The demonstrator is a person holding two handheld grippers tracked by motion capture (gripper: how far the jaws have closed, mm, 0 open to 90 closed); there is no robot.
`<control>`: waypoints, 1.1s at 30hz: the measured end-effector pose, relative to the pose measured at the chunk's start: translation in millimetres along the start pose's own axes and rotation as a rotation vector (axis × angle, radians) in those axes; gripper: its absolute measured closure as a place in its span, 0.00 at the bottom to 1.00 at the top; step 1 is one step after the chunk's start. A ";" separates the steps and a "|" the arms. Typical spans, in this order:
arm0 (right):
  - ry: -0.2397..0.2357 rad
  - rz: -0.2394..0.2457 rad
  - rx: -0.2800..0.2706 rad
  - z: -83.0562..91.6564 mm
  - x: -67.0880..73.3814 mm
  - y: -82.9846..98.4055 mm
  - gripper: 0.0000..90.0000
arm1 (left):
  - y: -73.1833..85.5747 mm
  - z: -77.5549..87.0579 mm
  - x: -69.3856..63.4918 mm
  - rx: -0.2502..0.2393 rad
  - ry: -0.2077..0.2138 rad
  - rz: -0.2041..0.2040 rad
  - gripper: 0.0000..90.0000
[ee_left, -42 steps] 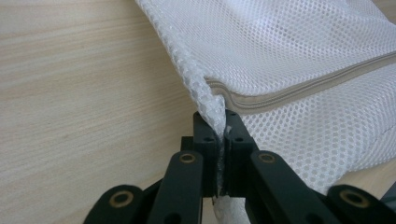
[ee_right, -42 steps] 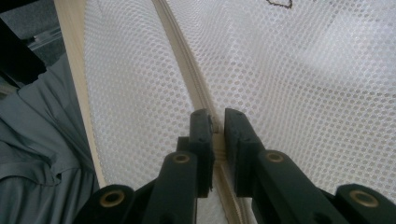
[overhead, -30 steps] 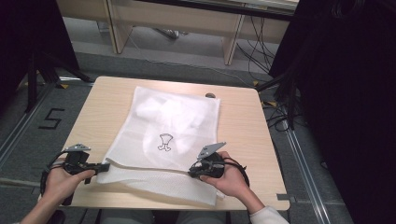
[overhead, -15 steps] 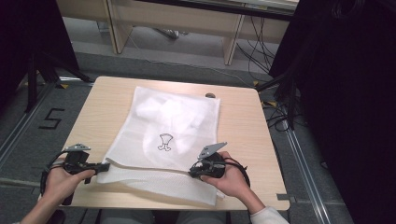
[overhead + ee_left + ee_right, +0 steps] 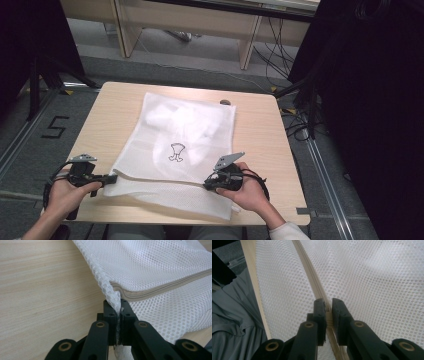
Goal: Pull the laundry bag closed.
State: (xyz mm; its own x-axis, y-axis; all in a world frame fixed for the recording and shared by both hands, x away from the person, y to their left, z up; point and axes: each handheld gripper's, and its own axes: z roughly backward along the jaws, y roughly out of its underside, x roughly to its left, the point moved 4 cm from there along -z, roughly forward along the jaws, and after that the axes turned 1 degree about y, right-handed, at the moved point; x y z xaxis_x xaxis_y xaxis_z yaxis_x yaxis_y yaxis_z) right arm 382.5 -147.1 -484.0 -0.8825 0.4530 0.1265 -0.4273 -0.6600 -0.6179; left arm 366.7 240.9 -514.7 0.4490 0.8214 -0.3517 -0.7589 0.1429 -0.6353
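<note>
The white mesh bag lies flat on the table, its left corner pinched tight in the left gripper while the right gripper clamps the zipper near the bag's front edge.

A black numeral "5" is marked on the grey floor left of the table, seen in the high view. A small black outline drawing, without letters, is printed on the white mesh bag lying on the table. No brand, label or other writing can be read in either gripper view.
</note>
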 end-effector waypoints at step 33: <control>0.029 -0.032 0.005 11.5 -4.6 13.8 0.92 | -0.1 0.6 2.5 0.012 0.004 -0.012 0.95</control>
State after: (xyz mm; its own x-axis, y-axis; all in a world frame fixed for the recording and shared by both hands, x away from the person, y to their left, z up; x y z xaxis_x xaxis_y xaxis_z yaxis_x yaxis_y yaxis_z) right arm 378.4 -165.2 -484.2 -0.8621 0.4914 0.1234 -0.4565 -0.6478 -0.6099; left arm 367.6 243.3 -515.1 0.4601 0.8175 -0.3463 -0.7588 0.1595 -0.6314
